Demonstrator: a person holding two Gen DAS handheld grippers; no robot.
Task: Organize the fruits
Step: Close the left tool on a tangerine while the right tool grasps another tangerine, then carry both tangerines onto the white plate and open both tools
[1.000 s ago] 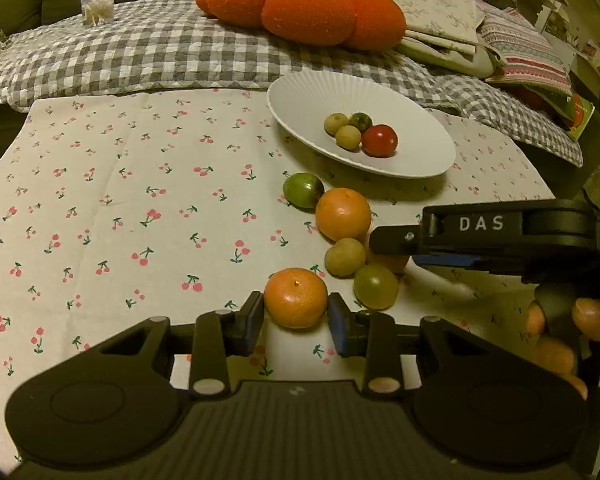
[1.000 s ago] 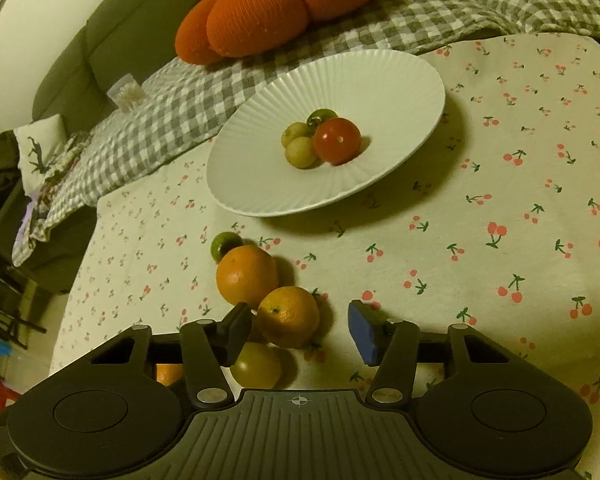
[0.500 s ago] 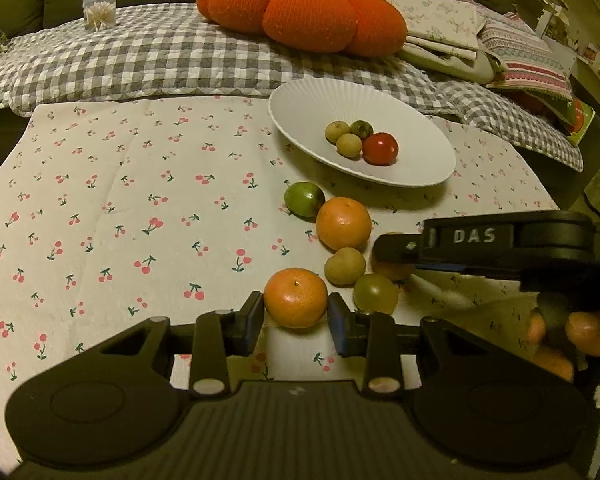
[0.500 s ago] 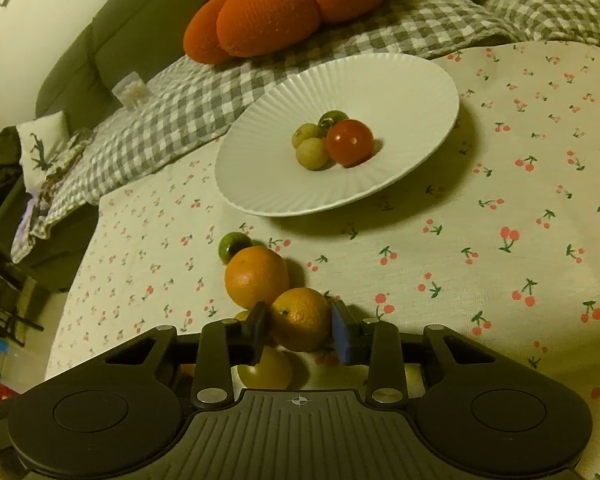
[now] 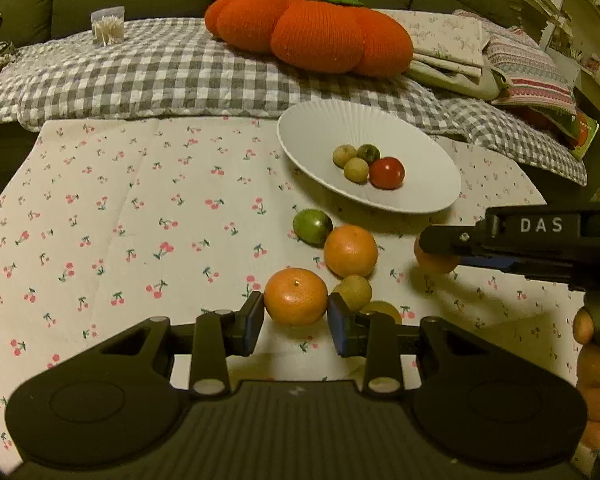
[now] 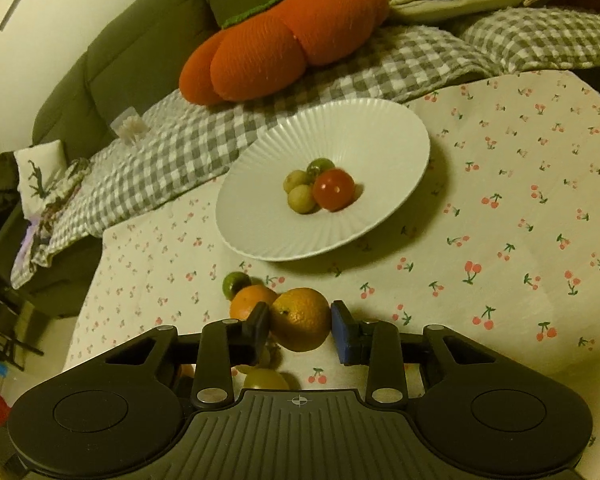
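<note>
Ahead of both tongs, the white plate (image 6: 384,128) already holds four small fruits, including a red tomato (image 6: 334,189). The left tongs (image 5: 296,316) clamp a mandarin (image 5: 296,297); the right tongs (image 6: 300,326) clamp an orange (image 6: 300,318). Another orange (image 5: 351,251), a green fruit (image 5: 312,225) and two small yellowish ones remain between them on the counter (image 5: 140,220).

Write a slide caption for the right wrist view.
Right gripper clamps a round orange citrus fruit before the ribbed white plate on the cherry-print tablecloth.
</note>
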